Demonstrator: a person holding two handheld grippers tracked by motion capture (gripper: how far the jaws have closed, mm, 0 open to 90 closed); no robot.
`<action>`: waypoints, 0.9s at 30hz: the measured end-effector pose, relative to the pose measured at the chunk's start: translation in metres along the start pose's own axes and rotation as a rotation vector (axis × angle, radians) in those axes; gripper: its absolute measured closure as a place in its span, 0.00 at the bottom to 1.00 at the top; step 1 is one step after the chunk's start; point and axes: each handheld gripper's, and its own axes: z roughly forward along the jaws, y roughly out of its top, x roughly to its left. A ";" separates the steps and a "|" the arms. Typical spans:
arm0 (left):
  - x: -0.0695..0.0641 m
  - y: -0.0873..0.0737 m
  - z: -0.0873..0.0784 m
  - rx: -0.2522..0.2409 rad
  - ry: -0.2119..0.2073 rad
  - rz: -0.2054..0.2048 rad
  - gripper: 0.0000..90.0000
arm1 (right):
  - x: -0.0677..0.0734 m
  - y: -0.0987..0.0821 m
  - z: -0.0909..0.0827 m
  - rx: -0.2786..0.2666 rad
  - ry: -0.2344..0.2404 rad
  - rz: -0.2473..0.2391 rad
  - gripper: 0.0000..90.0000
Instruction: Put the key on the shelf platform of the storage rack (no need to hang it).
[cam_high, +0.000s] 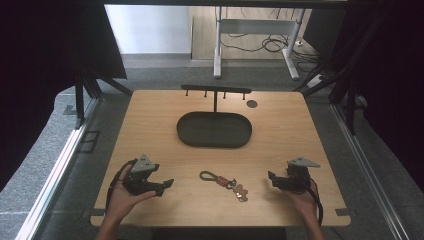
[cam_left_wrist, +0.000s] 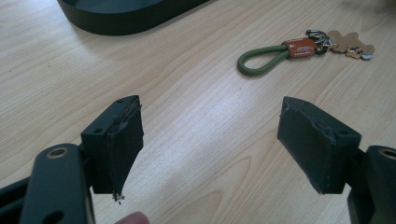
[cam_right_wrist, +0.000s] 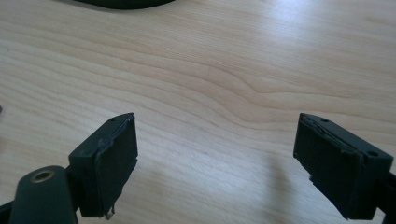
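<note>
Where fingers (cam_left_wrist: 119, 144) gape, keychain (cam_left_wrist: 299, 49) beyond.

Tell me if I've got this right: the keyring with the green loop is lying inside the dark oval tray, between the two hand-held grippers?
Not quite. The keyring lies on the bare wooden table, in front of the dark oval tray, not in it. It does sit between the left gripper and right gripper, as the high view shows.

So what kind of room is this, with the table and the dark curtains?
Probably a lab or workshop set up for recording. A wooden table stands between dark curtains, a person holds a gripper in each hand, and loose cables lie on the floor behind.
</note>
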 end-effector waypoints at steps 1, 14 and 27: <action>0.000 0.000 0.000 -0.003 -0.001 0.004 0.25 | -0.001 0.000 -0.003 0.000 -0.008 -0.012 0.16; -0.005 -0.002 -0.005 -0.017 -0.015 0.013 0.25 | 0.002 0.009 -0.022 -0.023 0.003 -0.055 0.27; -0.005 -0.003 -0.008 -0.015 0.008 -0.002 0.26 | -0.001 0.021 -0.023 0.018 0.089 -0.099 0.35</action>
